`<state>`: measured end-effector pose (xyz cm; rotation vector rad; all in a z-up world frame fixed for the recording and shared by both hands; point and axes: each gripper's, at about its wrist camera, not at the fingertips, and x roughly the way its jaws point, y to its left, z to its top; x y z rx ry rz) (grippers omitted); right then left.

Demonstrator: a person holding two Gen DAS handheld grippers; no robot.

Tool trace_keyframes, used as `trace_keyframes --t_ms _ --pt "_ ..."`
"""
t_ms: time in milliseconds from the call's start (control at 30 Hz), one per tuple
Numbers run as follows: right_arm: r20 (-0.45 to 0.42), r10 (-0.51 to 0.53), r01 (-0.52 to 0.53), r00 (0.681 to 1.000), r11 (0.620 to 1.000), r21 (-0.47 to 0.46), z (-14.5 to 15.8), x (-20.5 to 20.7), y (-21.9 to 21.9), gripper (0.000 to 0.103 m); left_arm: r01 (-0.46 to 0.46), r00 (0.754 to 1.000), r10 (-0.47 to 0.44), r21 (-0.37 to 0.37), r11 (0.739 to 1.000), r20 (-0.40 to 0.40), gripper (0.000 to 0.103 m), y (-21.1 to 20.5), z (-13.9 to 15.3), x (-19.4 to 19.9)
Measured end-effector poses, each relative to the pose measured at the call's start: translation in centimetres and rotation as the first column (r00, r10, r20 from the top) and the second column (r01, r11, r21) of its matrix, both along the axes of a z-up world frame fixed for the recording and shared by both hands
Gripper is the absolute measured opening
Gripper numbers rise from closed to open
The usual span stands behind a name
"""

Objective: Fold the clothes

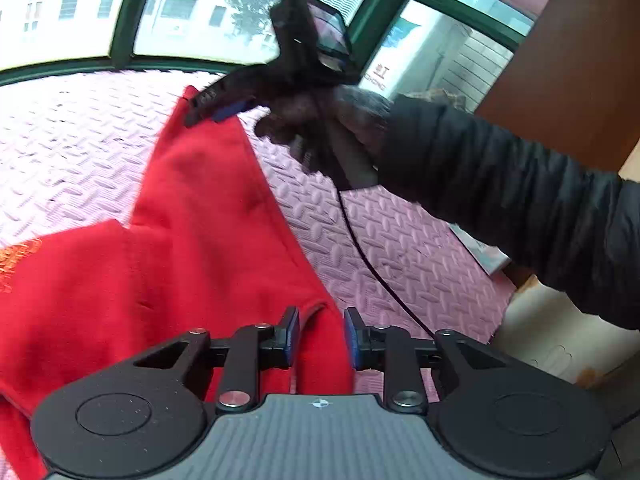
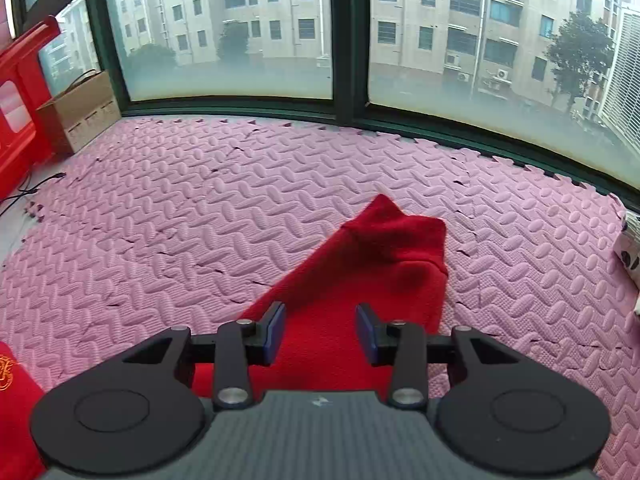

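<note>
Red garment (image 1: pixel 192 248) lay spread on the pink floor mat (image 1: pixel 400 248), one sleeve stretched out. Both grippers hovered over it, left (image 1: pixel 322 340) and right (image 2: pixel 320 334), fingers parted and empty. Next probably called for pinching an edge. Gold embroidery (image 2: pixel 6 372) was unreadable.

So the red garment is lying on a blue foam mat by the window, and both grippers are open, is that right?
Not quite: the foam mat is pink, not blue, as the right wrist view shows. The red garment does lie on it by the window, and the left gripper and right gripper are both open.
</note>
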<state>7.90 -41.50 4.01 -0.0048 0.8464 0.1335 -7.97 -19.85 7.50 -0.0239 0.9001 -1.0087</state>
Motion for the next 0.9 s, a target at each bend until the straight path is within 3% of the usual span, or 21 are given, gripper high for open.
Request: trace_keyframes --t_ms 133,200,333,400,467,533,600,700,767,800,833,900 --pt "0.008 0.121 -0.121 0.993 0.992 0.037 1.1 -2.4 3.6 0.040 -0.203 0.978 0.202 0.013 0.979 0.056 0.041 4.1 1.0 2.6" --pt "0.013 0.183 -0.183 0.983 0.981 0.057 1.7 -3.6 5.4 0.044 -0.313 0.947 0.311 0.017 0.949 0.084 0.046 6.3 1.4 4.0" --pt "0.022 0.278 -0.279 0.960 0.957 0.086 2.4 -5.7 8.6 0.050 -0.501 0.862 0.494 0.044 0.864 0.117 0.056 9.8 1.1 6.9" --pt "0.023 0.305 -0.306 0.952 0.948 0.092 2.5 -6.6 9.8 0.052 -0.534 0.844 0.528 0.058 0.843 0.099 0.060 10.5 0.3 8.1" --pt "0.021 0.325 -0.326 0.945 0.940 0.099 2.6 -7.4 10.8 0.059 -0.557 0.830 0.553 0.072 0.827 0.078 0.071 11.1 -0.6 9.1" --pt "0.018 0.333 -0.333 0.943 0.937 0.107 2.6 -8.1 11.4 0.065 -0.580 0.815 0.577 0.086 0.810 0.057 0.074 11.7 -1.4 10.2" --pt "0.014 0.338 -0.337 0.941 0.935 0.109 2.5 -8.8 11.8 0.065 -0.595 0.803 0.596 0.095 0.798 0.028 0.074 12.1 -2.1 10.9" --pt "0.011 0.334 -0.333 0.942 0.936 0.109 2.3 -9.7 11.9 0.068 -0.597 0.798 0.602 0.089 0.797 -0.031 0.069 12.7 -2.9 11.5" --pt "0.014 0.324 -0.323 0.946 0.940 0.110 2.4 -10.5 11.7 0.075 -0.595 0.800 0.598 0.070 0.801 -0.050 0.040 13.0 -2.8 11.1" --pt "0.018 0.311 -0.311 0.950 0.944 0.109 2.4 -10.9 11.5 0.077 -0.594 0.801 0.597 0.056 0.802 -0.054 0.036 13.2 -2.6 10.8" --pt "0.023 0.300 -0.301 0.954 0.947 0.110 2.5 -11.3 11.3 0.078 -0.593 0.802 0.595 0.041 0.804 -0.058 0.023 13.3 -2.3 10.6" --pt "0.033 0.283 -0.285 0.959 0.951 0.119 2.7 -12.1 10.8 0.078 -0.592 0.804 0.591 0.013 0.806 -0.067 0.017 13.6 -1.8 10.0"
